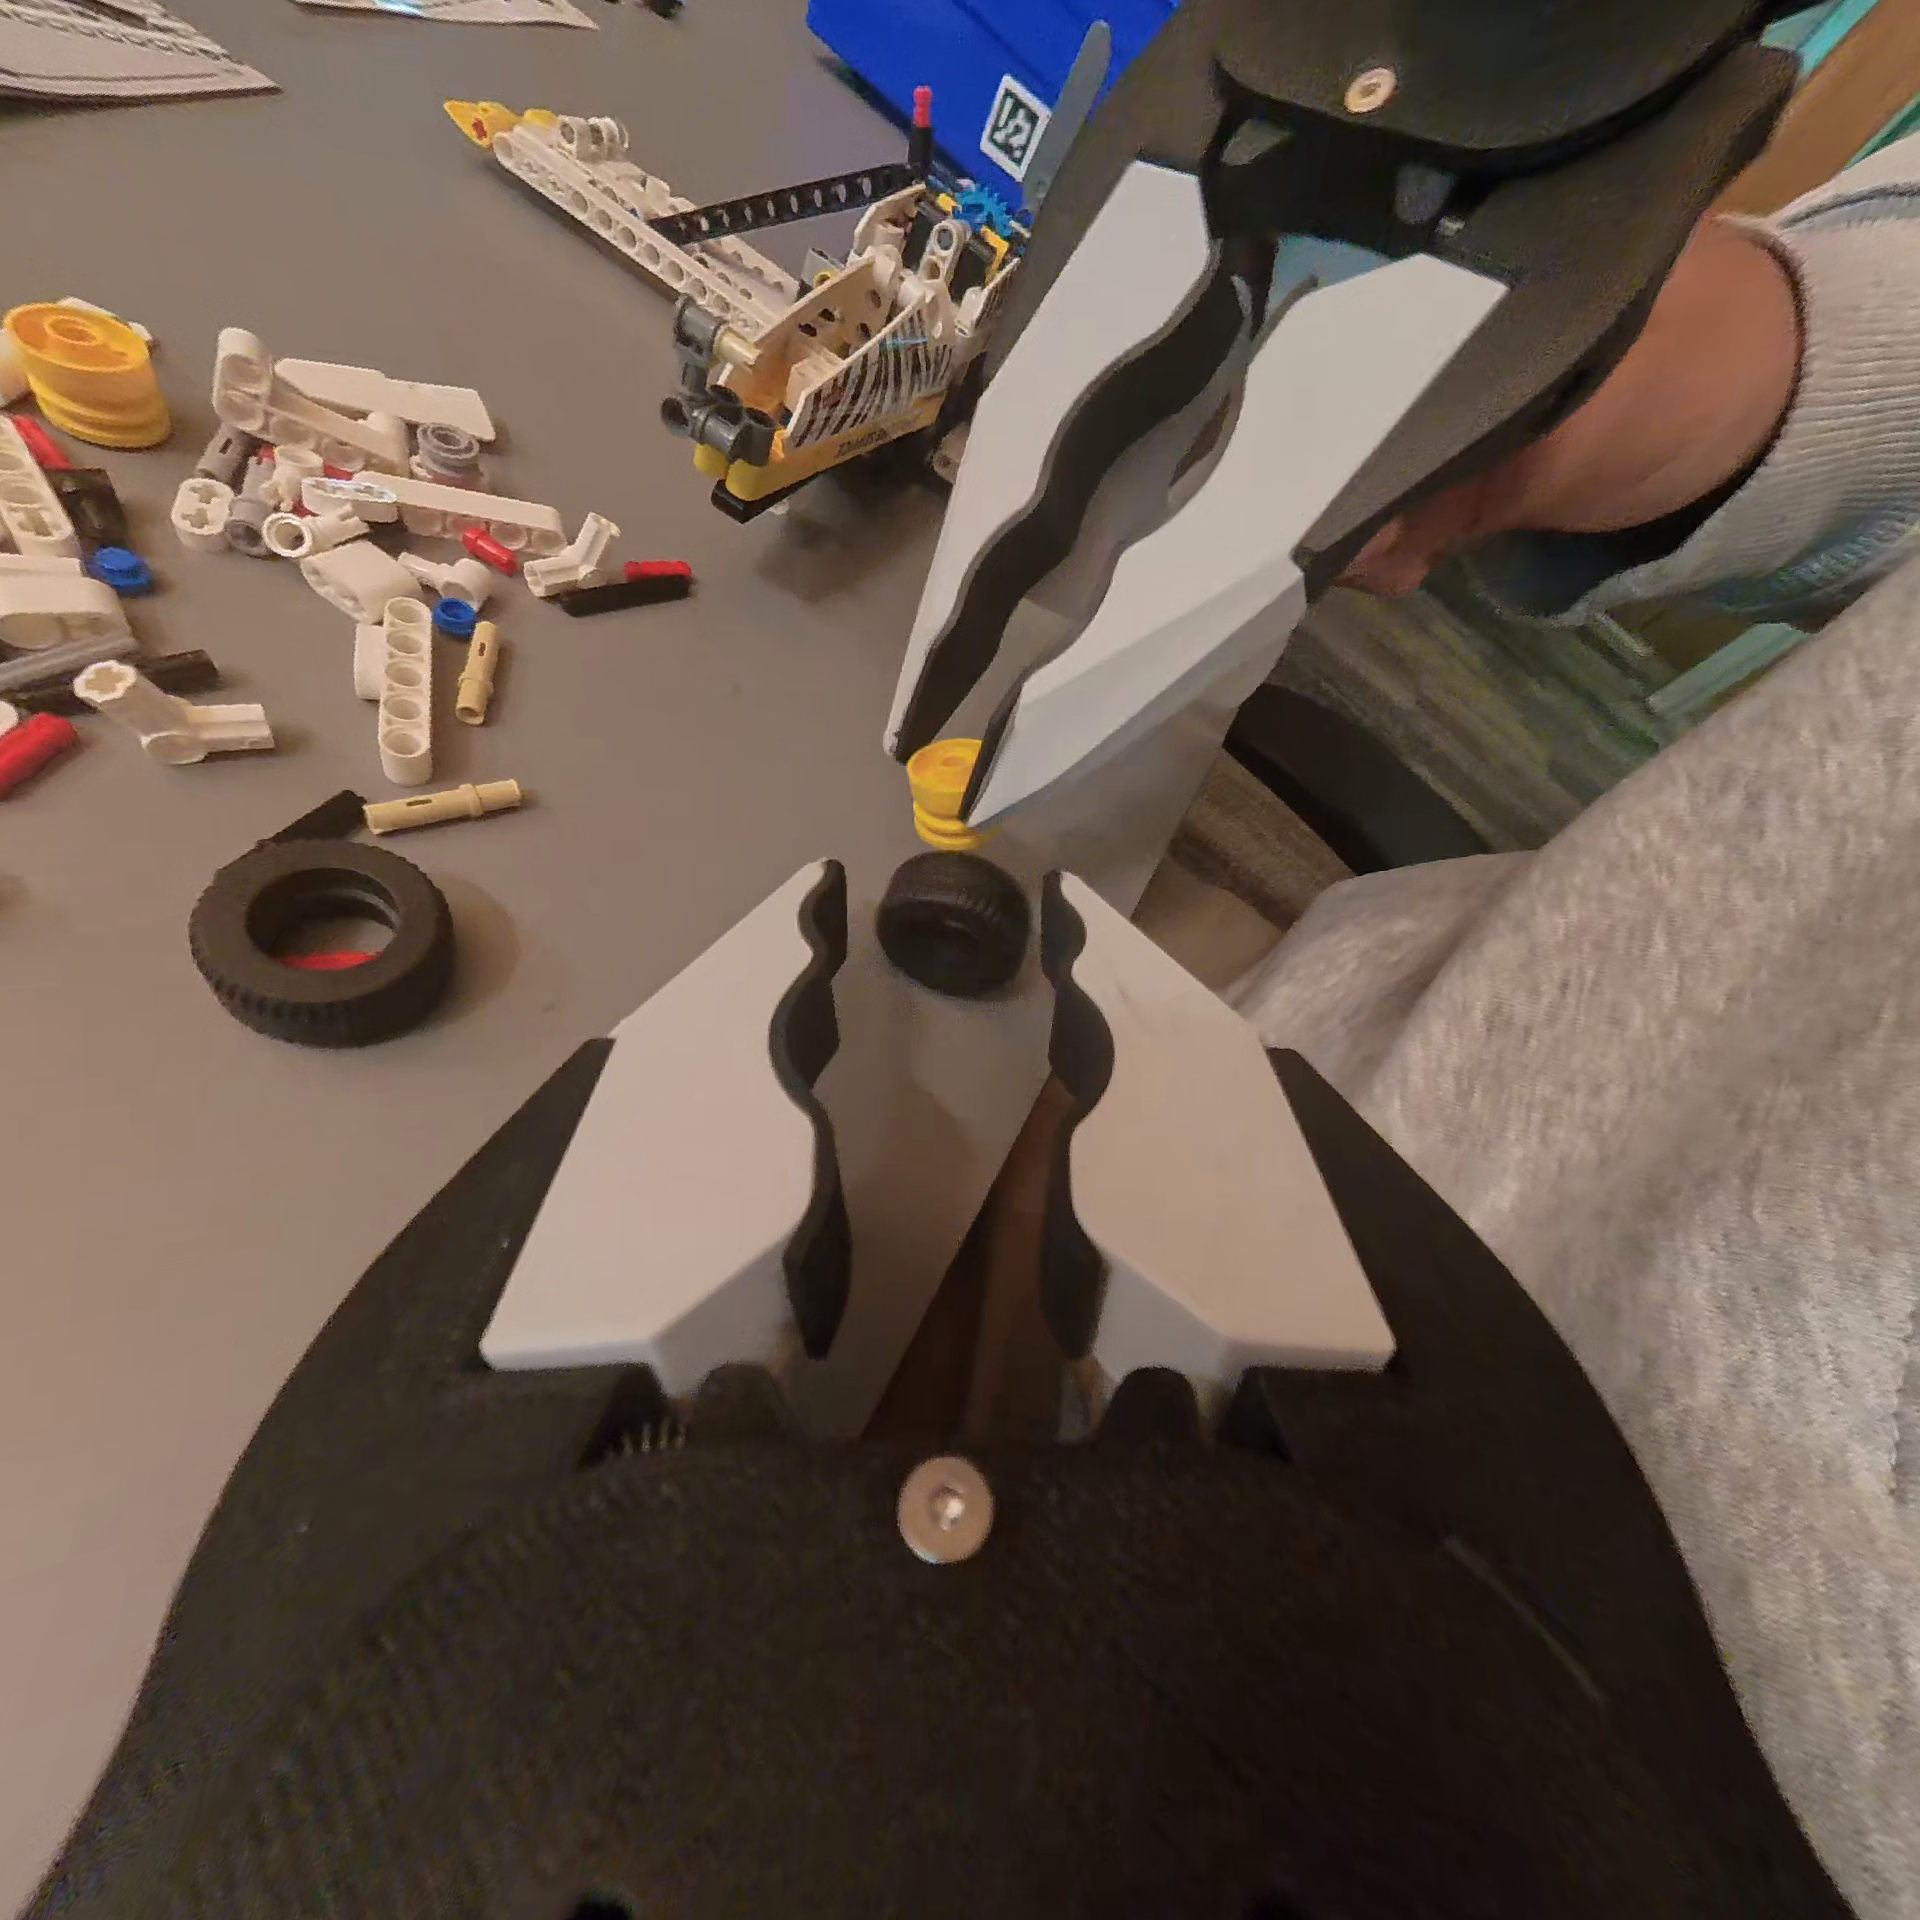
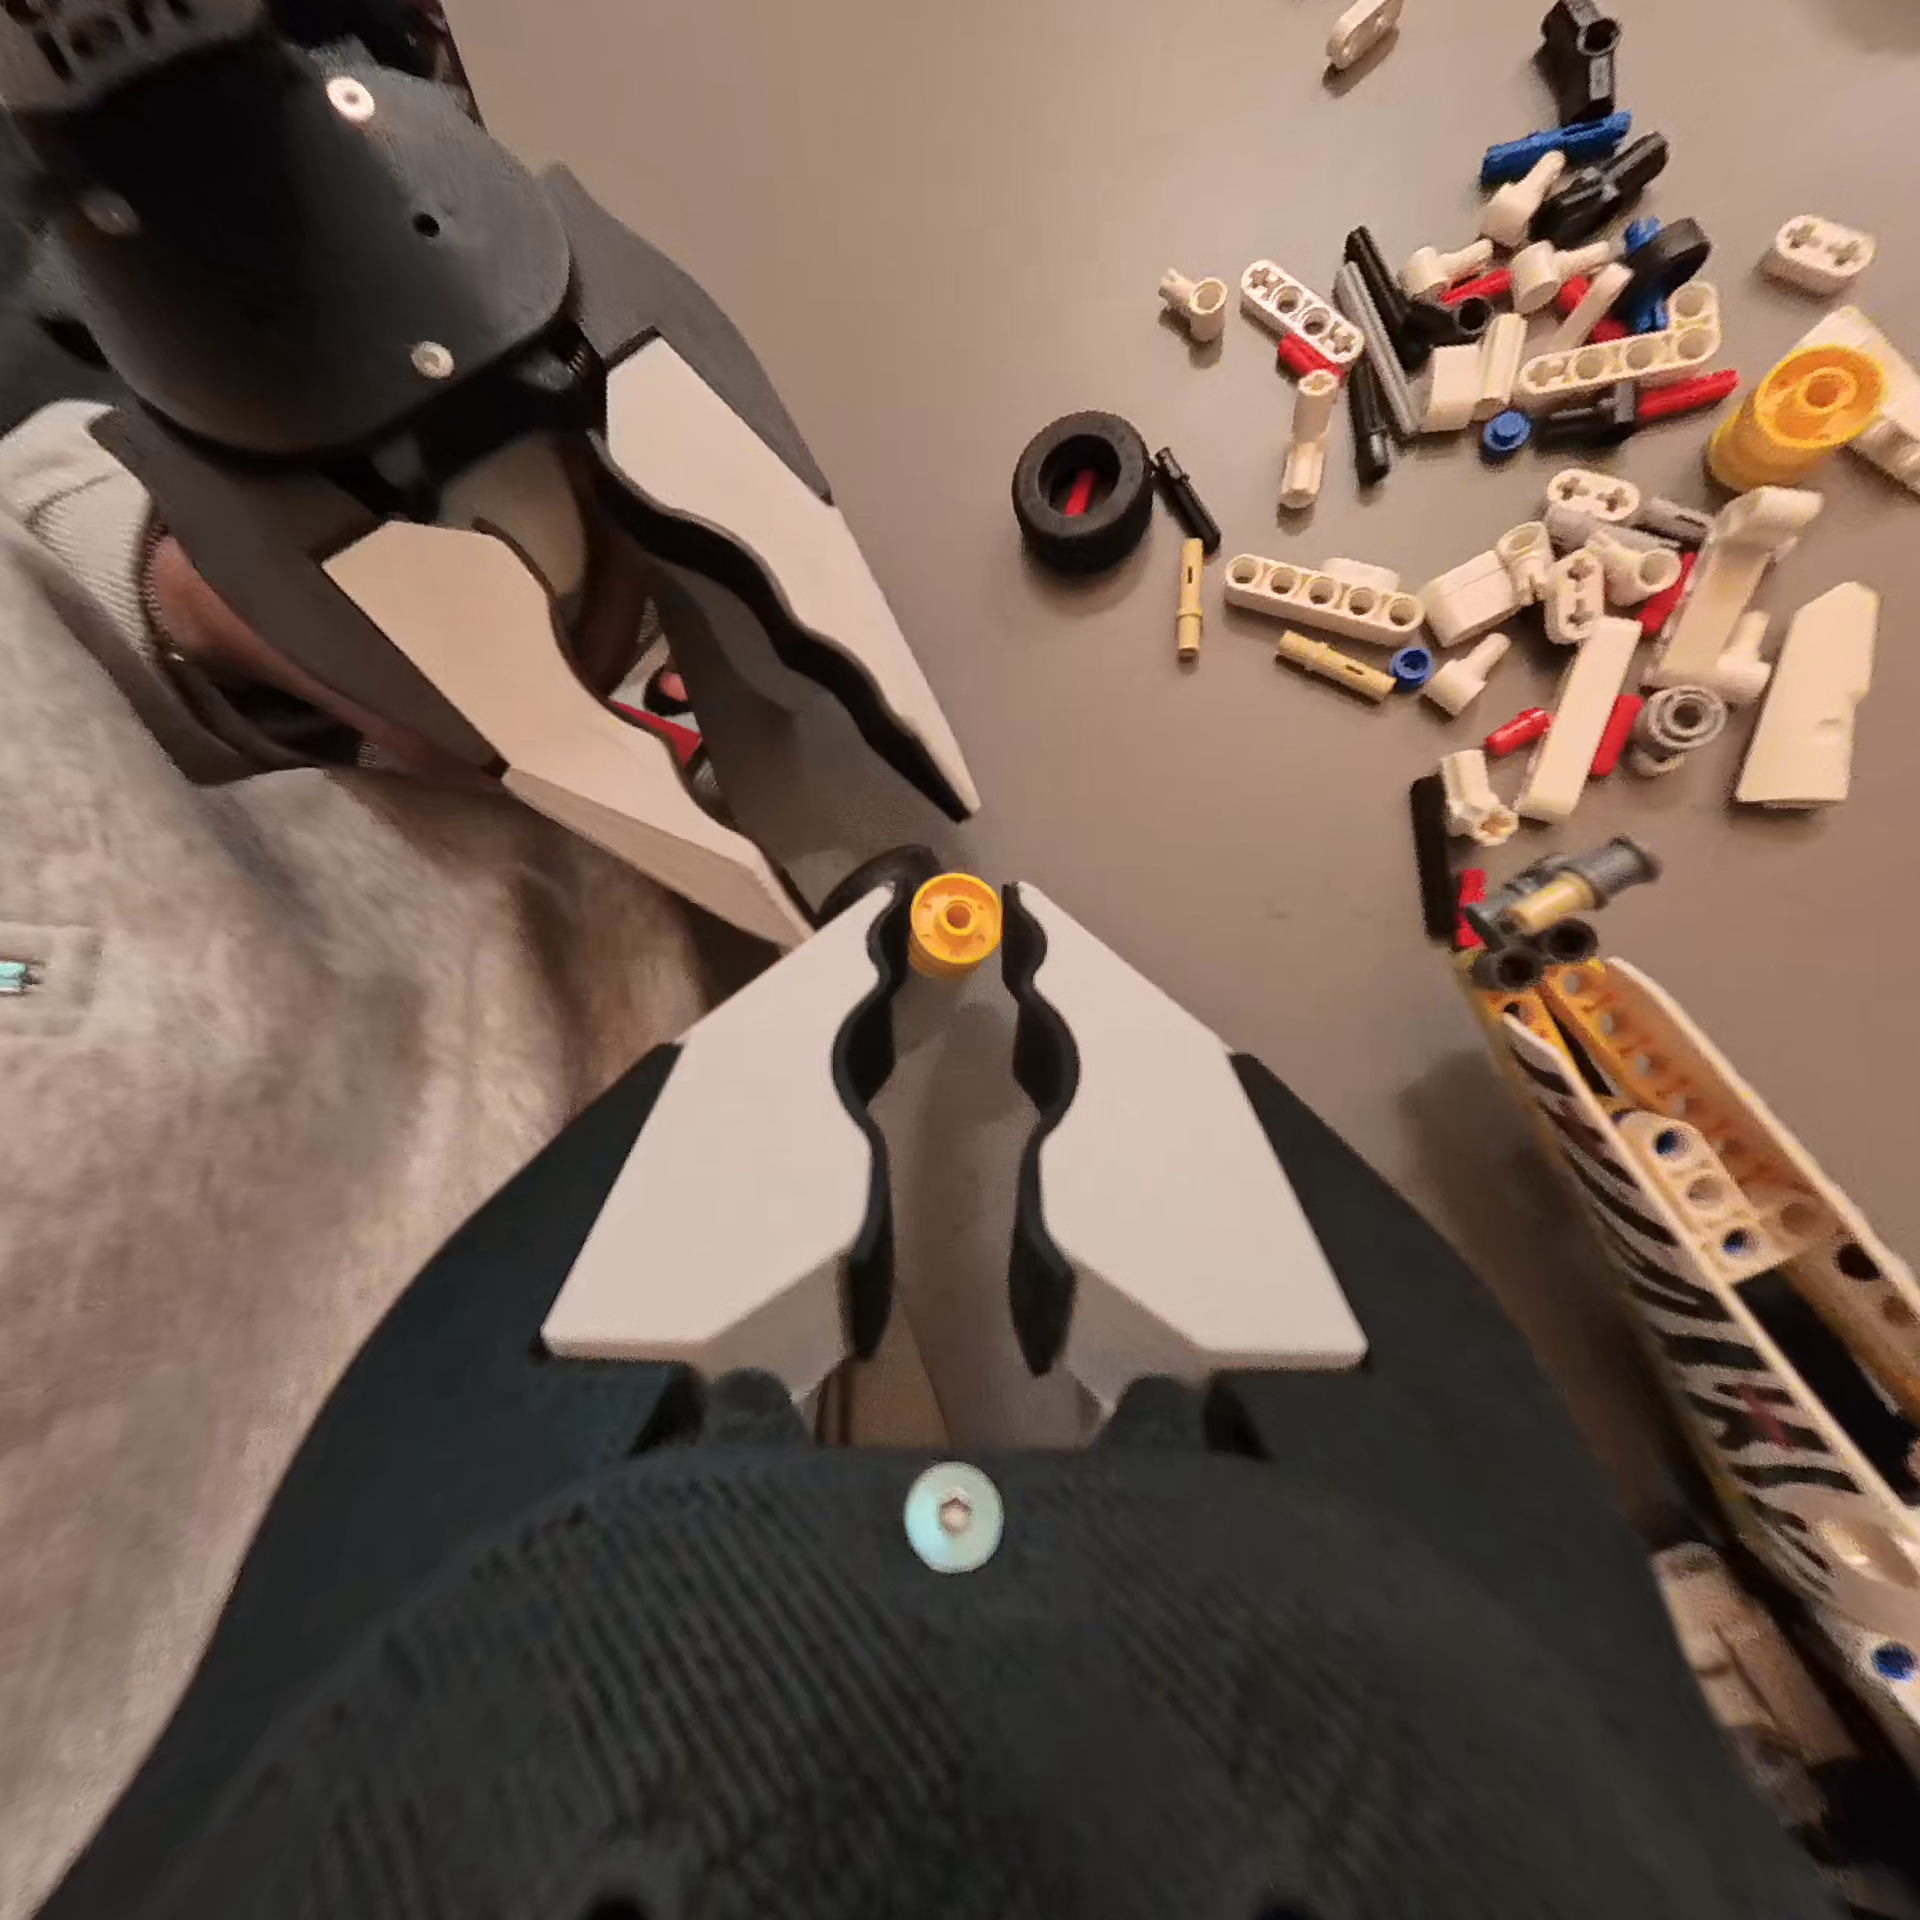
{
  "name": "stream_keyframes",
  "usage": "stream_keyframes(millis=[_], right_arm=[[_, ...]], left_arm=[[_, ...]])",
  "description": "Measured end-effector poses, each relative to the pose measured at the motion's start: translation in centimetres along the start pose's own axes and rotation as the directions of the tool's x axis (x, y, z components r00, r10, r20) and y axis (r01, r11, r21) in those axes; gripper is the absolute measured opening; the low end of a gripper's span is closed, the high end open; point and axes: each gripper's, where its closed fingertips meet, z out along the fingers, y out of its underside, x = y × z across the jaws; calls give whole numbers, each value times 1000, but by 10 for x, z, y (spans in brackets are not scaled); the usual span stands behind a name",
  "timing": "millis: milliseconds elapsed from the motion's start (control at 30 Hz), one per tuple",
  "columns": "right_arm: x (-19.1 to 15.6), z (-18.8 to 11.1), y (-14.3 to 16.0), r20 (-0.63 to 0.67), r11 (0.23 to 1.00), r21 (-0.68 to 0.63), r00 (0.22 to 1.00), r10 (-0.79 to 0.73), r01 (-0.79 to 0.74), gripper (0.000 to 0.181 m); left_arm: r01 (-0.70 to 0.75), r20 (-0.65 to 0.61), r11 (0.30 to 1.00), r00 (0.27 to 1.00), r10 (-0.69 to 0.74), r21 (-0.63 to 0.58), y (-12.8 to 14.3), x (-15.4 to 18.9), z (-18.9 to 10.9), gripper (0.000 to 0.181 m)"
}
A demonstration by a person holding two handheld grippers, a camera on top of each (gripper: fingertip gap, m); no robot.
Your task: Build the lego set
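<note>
- Left gripper [image 1: 940,883]: fingers clamped on a small black tyre [image 1: 953,923], held at the very tips. The tyre's bore faces forward and slightly up, toward the other tool.
- Right gripper [image 2: 951,896]: tips pinched on a small yellow wheel hub [image 2: 954,925], gripped across its rim. In the left wrist view its ribbed barrel sticks out past the tips.
- Key relation: the hub sits just ahead of and above the tyre, nearly touching; the hub's axis looks a little tilted off the tyre's bore. Judgement: the next move is to line up the two axes and press the hub into the tyre, and the right gripper is the one positioned to push.
- Both pieces are in the air near the table's near edge, over the person's grey sleeve and lap.
- Further out, to the left of the left gripper: one large black tyre [image 1: 320,940] lying flat, with a red piece inside it.
- Beyond that: one large yellow hub [image 1: 88,374] and a loose heap of white, red, blue, black and tan pieces (too many to count).
- Far ahead: one partly built model [image 1: 821,353].
- Count: two tyres, two hubs.
</note>
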Motion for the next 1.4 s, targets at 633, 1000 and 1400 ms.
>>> stream_keyframes(millis=[633,1000,1400], right_arm=[[-10,-1,-6,14,999,37,1000,-13,12,15],[-18,-11,-17,55,988,148,998,34,-42,16],[-28,-21,-28,251,911,299,944,213,-285,15]], left_arm=[[-26,-6,994,1000,25,-108,12,4,-7,39],[-54,-25,998,998,53,-32,2,8,-6,34],[-198,92,970,978,187,138,-26,8,-21,0]])
